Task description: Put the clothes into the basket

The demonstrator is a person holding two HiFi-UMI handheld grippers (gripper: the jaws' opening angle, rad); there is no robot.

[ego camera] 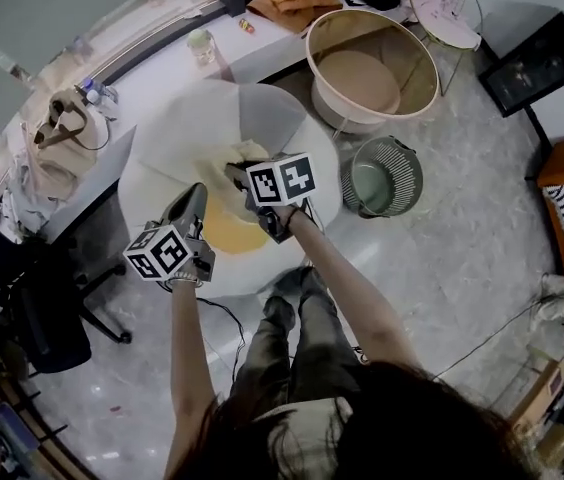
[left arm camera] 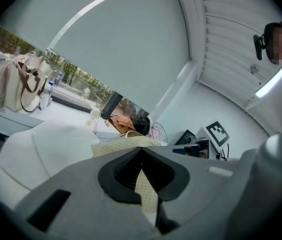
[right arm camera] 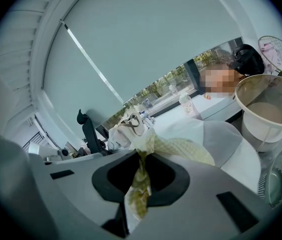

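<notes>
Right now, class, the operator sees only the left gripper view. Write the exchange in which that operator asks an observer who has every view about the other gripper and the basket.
Operator: Is the other gripper on this cloth too?
Observer: Yes. The right gripper is shut on the yellow checked cloth.
Operator: Where does the basket stand?
Observer: The head view shows the large round basket on the floor, beyond the round white table.
Operator: Is anything beside it?
Observer: A smaller striped bin stands on the floor next to it, on the side nearer the person.
</notes>
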